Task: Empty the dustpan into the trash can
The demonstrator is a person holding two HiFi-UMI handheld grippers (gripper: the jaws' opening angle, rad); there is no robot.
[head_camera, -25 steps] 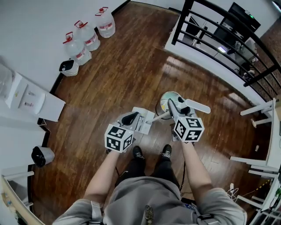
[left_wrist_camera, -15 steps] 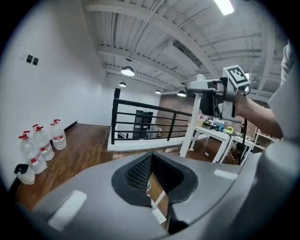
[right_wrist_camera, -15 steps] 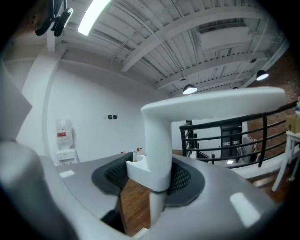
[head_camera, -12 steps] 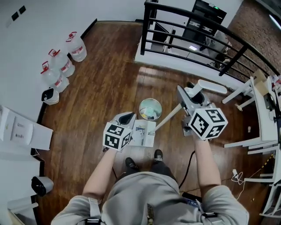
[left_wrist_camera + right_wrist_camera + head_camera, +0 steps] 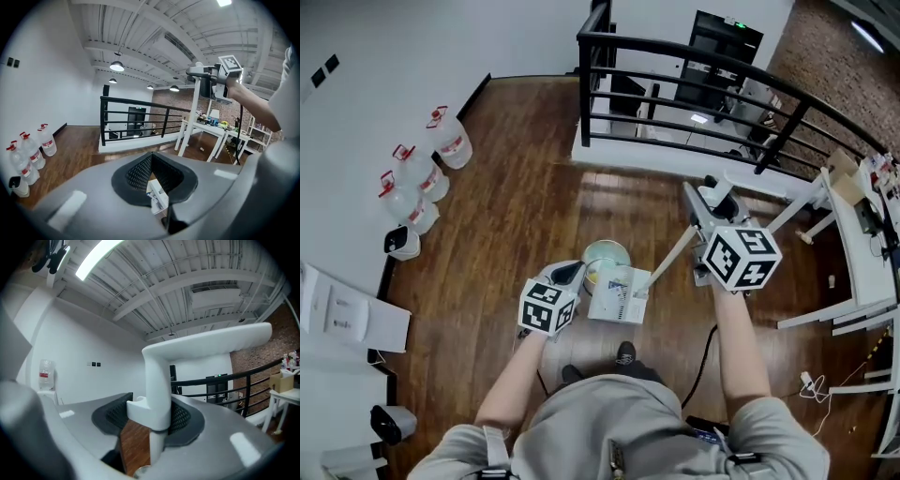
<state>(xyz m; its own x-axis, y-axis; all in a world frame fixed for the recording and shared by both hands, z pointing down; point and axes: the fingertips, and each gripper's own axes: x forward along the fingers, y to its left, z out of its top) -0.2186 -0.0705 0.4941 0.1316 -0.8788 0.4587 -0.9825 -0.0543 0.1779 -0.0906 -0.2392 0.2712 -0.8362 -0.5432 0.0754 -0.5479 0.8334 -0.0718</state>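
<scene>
Since a second ago the right gripper [image 5: 712, 199] has risen well up, and the white dustpan [image 5: 619, 294] has moved from beside the trash can [image 5: 602, 251] to overlap the can's near rim. Its long handle [image 5: 667, 261] now slopes steeply up to the right. The can stands on the wooden floor [image 5: 516, 216], just ahead of the person's feet. The left gripper [image 5: 570, 273] sits at the pan's left edge, and its fingers [image 5: 138, 173] pinch that ribbed white edge. The right gripper's fingers [image 5: 182, 416] are clamped around the handle, just below its bent top grip.
</scene>
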